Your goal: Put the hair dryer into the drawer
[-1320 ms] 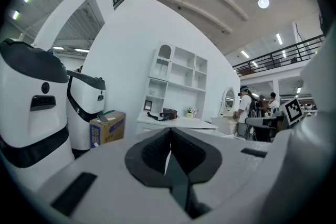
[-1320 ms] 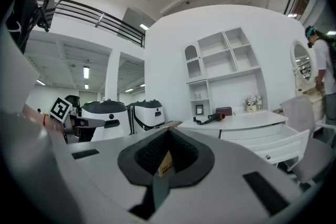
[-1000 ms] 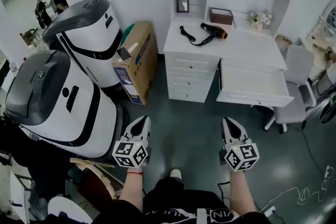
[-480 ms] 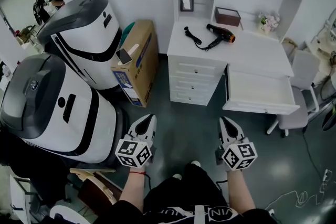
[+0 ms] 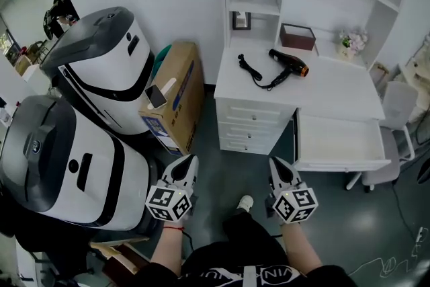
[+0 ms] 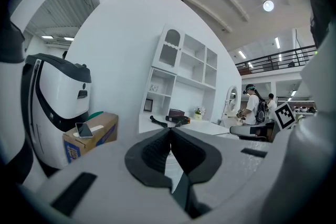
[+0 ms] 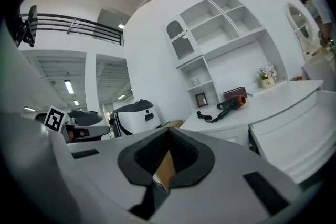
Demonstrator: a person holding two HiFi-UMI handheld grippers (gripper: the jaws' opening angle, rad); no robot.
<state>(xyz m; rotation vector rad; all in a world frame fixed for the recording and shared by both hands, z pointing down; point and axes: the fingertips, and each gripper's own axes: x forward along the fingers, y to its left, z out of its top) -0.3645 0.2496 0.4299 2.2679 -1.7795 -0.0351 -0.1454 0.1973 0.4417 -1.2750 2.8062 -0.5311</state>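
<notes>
The black hair dryer [image 5: 290, 62] with an orange nozzle lies on the white desk [image 5: 336, 91], its black cord [image 5: 251, 70] coiled to its left. Below the desk top on the right, a white drawer [image 5: 339, 143] stands pulled out and shows nothing inside. My left gripper [image 5: 190, 160] and right gripper [image 5: 275, 163] are both shut and hold nothing, side by side above the dark floor, well short of the desk. The left gripper view shows its gripper [image 6: 169, 130] and the dryer [image 6: 177, 120] far ahead. From the right gripper [image 7: 168, 131], dryer [image 7: 231, 104] and drawer [image 7: 294, 136] lie ahead to the right.
A cardboard box [image 5: 176, 104] with a phone [image 5: 156, 96] on top leans left of the desk. Two big white-and-grey machines [image 5: 101, 57] [image 5: 60, 158] stand at the left. A brown box [image 5: 297, 35], flowers [image 5: 354, 42] and a small frame [image 5: 242, 20] sit at the desk's back. A chair [image 5: 398, 111] is at the right.
Both grippers have moved forward over the floor towards the desk, which now looks nearer. Their jaws stayed shut. The dryer and drawer have not moved.
</notes>
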